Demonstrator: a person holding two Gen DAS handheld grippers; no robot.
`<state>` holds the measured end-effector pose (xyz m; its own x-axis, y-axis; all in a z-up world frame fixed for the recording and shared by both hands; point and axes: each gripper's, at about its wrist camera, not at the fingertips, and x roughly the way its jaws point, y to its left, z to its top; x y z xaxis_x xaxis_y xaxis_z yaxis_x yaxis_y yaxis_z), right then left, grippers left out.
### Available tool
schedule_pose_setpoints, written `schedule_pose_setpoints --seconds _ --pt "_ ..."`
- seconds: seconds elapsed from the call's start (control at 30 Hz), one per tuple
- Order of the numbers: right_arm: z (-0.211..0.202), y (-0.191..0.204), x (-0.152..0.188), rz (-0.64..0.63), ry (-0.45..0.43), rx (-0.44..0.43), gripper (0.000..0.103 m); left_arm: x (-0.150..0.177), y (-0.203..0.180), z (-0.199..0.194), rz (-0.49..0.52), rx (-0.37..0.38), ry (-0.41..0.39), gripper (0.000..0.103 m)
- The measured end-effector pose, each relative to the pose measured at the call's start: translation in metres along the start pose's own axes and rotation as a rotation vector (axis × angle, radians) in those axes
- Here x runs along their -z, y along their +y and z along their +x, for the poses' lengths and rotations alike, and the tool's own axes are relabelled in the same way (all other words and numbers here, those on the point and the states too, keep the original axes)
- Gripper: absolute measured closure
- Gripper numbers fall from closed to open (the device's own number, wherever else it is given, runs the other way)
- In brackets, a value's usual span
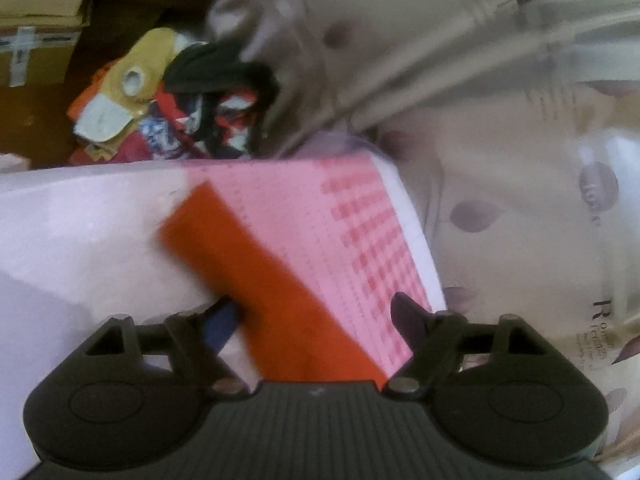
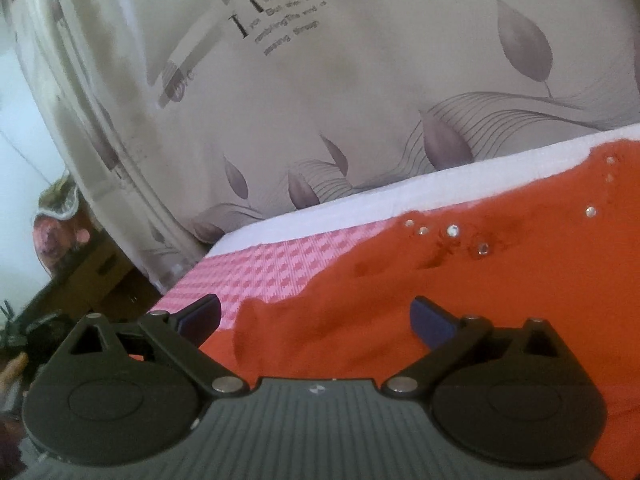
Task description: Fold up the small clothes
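Observation:
An orange garment [image 2: 500, 280] with small rhinestones lies on a pink checked cloth [image 2: 280, 264] over a white surface [image 2: 360, 204]. My right gripper [image 2: 316, 320] is open, its fingers spread just above the garment's near edge, holding nothing. In the left wrist view a strip of the same orange garment [image 1: 256, 280] runs between the spread fingers of my left gripper [image 1: 312, 316], which is open. The left view is blurred by motion.
A beige curtain with purple leaves [image 2: 360, 80] hangs behind the work surface and also shows in the left wrist view [image 1: 500, 160]. A heap of mixed colourful clothes [image 1: 168, 112] lies beyond the surface at the left, near cardboard boxes [image 1: 36, 20].

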<state>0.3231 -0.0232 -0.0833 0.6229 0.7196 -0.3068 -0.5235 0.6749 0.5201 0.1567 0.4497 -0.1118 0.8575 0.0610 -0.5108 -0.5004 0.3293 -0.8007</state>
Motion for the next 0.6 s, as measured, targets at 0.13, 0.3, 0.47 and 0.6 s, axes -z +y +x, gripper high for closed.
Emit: schedule_pose_setpoints --seconds 0.13,0.3,0.47,0.6 --pt "-0.002 -0.004 0.001 0.031 -0.018 -0.007 0.002 0.008 -0.015 0.014 0.117 -0.039 -0.030 0.098" --pt "-0.002 -0.017 -0.004 0.113 -0.019 -0.009 0.001 0.043 -0.077 -0.018 0.206 0.210 -0.161 0.098" --pt "-0.038 -0.033 -0.019 0.255 -0.117 -0.060 0.001 0.105 -0.188 -0.036 0.361 0.450 -0.090 0.098" --pt "-0.088 -0.045 -0.034 0.288 -0.212 -0.094 0.000 0.176 -0.266 -0.023 0.430 0.618 0.040 0.098"
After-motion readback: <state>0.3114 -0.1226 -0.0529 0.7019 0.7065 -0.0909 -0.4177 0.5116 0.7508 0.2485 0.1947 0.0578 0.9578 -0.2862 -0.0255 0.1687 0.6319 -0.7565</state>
